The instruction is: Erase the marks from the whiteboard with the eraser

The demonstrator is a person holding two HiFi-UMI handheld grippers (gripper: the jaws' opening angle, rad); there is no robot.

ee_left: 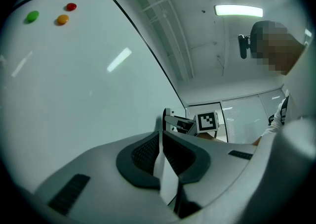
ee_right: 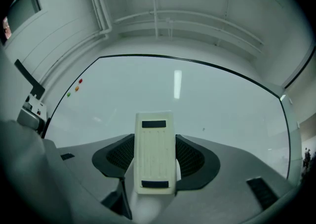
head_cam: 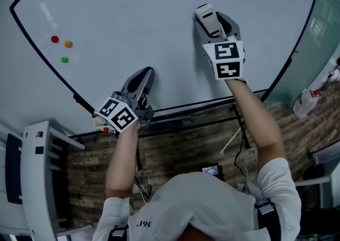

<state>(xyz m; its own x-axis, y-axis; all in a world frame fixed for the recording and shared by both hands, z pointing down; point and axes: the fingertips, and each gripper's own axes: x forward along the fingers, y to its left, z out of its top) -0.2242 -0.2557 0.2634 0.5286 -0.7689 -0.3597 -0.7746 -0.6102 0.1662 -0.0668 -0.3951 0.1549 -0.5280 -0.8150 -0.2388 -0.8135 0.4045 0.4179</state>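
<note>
Cream eraser [ee_right: 154, 153] pinched in right gripper [head_cam: 208, 15], up at the glossy whiteboard [head_cam: 149, 16], right of middle.
Eraser is a flat ribbed slab with rounded corners and a dark strip at each end, clamped lengthwise between mesh-textured pads. Left gripper [head_cam: 143, 77] has its jaws pressed together on nothing, near the board's black lower edge. Round magnets [head_cam: 64, 59] sit far left, with open board between. A tiny speck [ee_right: 203, 129] shows right of the eraser, possibly a mark.
</note>
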